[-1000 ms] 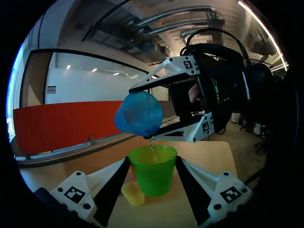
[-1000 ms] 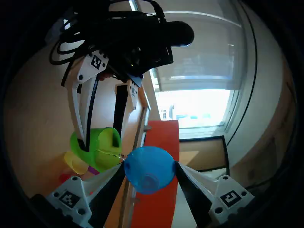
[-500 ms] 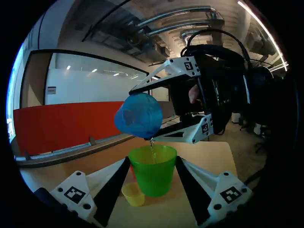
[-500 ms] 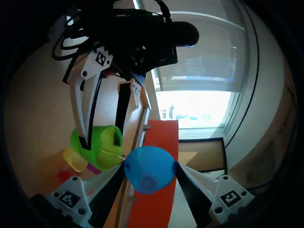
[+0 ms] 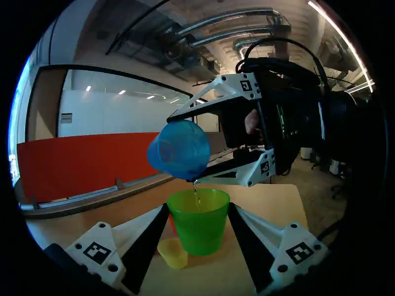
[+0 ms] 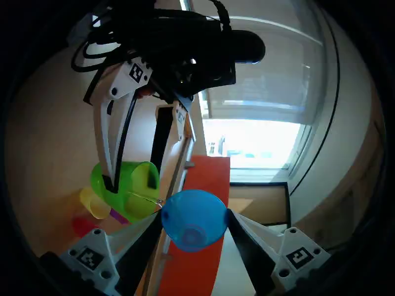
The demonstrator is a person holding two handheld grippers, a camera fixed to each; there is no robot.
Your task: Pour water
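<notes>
Right gripper (image 6: 194,215): 2 fingers clamped on blue cup (image 5: 178,149), which is tilted steeply just above green cup (image 5: 199,229). Thin water stream (image 5: 196,190) falls from the blue rim into green cup. Left gripper (image 5: 199,213): 2 fingers closed against green cup's sides; cup upright on wooden table (image 5: 276,202). 1 small yellow cup (image 5: 173,252) just beside green cup.

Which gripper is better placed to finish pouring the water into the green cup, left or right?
Right. The right gripper holds the tilted blue cup directly above the green cup, and a thin water stream falls into it. The left gripper merely steadies the green cup.
</notes>
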